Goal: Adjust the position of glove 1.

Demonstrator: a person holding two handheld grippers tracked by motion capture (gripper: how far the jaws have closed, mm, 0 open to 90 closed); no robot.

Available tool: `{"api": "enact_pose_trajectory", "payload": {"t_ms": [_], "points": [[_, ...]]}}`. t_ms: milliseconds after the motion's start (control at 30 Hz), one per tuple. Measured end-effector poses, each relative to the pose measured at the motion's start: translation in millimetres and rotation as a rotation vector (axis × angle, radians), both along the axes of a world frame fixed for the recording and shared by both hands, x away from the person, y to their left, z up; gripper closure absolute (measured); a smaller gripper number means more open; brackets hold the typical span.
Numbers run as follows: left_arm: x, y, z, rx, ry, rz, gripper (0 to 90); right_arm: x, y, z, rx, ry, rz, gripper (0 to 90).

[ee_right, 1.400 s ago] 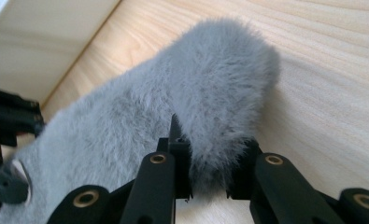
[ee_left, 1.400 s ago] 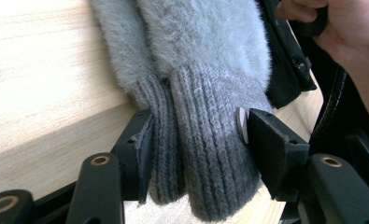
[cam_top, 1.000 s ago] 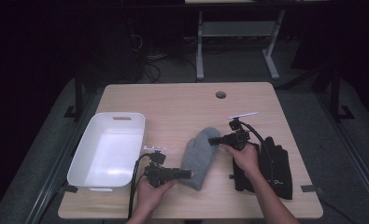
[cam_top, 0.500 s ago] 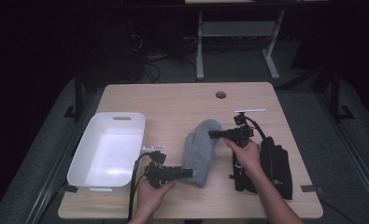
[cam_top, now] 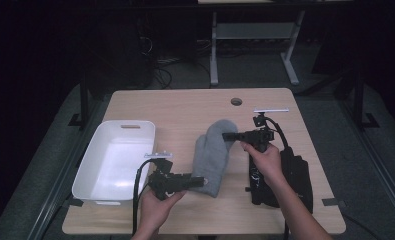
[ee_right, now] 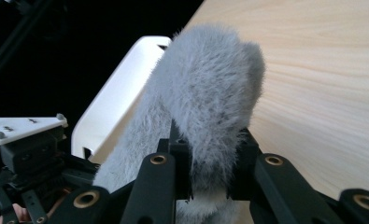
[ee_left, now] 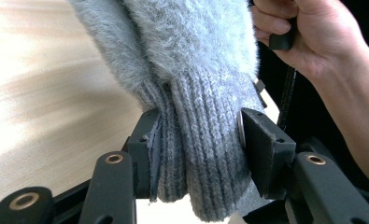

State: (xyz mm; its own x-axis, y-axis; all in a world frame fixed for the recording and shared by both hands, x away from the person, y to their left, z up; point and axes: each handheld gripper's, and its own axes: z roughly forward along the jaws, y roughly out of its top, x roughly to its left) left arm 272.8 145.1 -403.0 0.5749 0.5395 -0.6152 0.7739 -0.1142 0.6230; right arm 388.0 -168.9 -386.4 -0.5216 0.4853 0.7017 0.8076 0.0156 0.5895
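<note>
Two grippers hide sock (cam_top: 212,155) ends | black bag (cam_top: 290,177) behind forearm

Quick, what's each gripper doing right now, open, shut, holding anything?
Left gripper: shut on the ribbed cuff of the grey mitten.
Right gripper: shut on the mitten's fuzzy tip.

No text, label, brand, number or sign can be read anywhere in these views.
</note>
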Motion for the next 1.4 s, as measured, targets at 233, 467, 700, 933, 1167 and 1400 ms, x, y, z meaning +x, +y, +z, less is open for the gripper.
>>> {"api": "enact_pose_trajectory", "payload": {"t_ms": [233, 467, 700, 933, 1167, 1400], "points": [[-5.1, 12.5, 20.3, 0.013, -0.046, 0.016, 50.7, 0.2, 10.9, 17.8, 0.039, -0.026, 0.014, 75.2], [-7.0, 28.9, 34.3, 0.004, -0.067, 0.031, 50.5, 3.3, 27.1, 35.7, 0.055, -0.048, 0.035, 74.3], [-6.8, 41.6, 43.3, -0.002, -0.079, 0.044, 50.3, 7.9, 42.3, 50.2, 0.05, -0.061, 0.049, 74.2], [-6.0, 55.1, 48.5, -0.015, -0.08, 0.06, 50.4, 14.3, 57.8, 60.6, 0.045, -0.068, 0.062, 73.8], [-6.3, 70.2, 52.9, -0.023, -0.083, 0.089, 50.3, 22.2, 77.4, 67.2, 0.037, -0.065, 0.084, 73.2], [-7.7, 87.1, 57.0, -0.034, -0.083, 0.121, 50.1, 27.3, 98.0, 74.4, 0.033, -0.076, 0.105, 72.9]]}}
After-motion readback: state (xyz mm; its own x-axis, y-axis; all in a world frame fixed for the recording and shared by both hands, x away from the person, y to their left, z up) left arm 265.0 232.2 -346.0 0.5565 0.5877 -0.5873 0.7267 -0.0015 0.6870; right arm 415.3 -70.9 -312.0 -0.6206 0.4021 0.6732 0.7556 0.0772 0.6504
